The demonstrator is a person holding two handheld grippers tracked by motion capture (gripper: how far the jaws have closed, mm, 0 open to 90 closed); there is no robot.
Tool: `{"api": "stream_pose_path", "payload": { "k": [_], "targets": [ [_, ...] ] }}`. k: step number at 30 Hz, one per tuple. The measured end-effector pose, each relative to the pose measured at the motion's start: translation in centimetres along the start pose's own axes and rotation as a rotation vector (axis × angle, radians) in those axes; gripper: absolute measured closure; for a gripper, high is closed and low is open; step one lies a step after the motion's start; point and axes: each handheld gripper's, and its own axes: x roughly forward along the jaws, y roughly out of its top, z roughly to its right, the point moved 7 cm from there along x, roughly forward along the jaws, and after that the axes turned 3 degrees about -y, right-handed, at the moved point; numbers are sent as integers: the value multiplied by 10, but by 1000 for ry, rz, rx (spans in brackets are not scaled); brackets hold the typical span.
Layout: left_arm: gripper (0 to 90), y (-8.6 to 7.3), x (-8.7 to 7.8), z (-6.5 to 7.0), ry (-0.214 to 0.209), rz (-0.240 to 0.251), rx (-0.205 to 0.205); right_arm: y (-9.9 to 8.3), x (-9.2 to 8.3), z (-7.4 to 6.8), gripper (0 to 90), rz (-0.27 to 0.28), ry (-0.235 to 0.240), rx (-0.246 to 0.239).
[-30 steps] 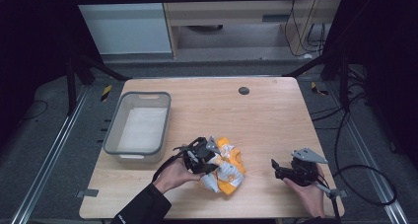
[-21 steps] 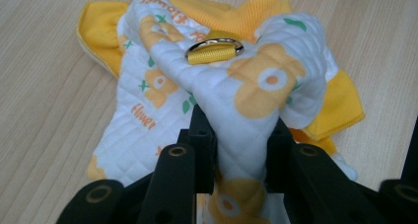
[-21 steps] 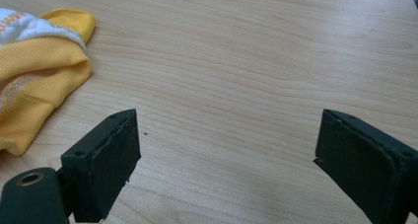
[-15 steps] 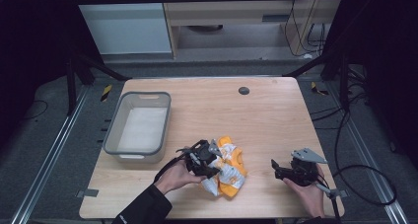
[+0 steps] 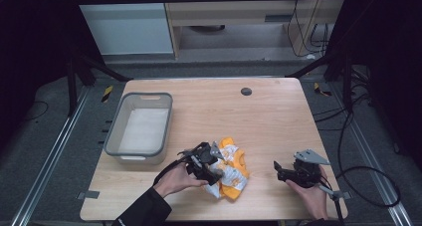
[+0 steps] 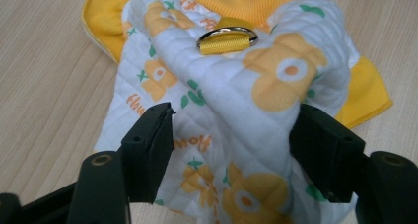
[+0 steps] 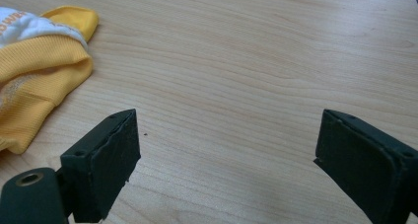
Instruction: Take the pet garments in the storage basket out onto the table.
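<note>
Now, left tool (image 6: 231,150) wide around quilted garment (image 6: 236,110), right tool (image 7: 226,155) wide, well apart.

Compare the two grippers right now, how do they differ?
The left gripper has its fingers either side of a fold of the flowered cloth; the right gripper has bare table between its fingers. The left sits at the cloth near the table's middle front, while the right rests apart from it toward the right edge. Both are open, black and hand-held.
</note>
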Motion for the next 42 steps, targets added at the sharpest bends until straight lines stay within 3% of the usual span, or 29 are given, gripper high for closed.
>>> {"api": "stream_pose_path", "payload": {
  "k": [8, 16, 24, 32, 42],
  "targets": [
    [275, -1, -14, 0, 15, 52, -4, 0, 0, 0, 94, -6, 1, 6],
    [247, -6, -33, -2, 52, 134, -46, -1, 0, 0, 93, -7, -1, 6],
    [247, -19, -48, -12, 108, 217, -115, -1, 1, 0, 92, -7, -3, 3],
    [249, -43, -65, -22, 164, 306, -191, -1, 1, 0, 88, -10, -3, 4],
    [262, -78, -79, -30, 225, 377, -275, -2, 1, -1, 86, -14, -1, -1]
  ]
}}
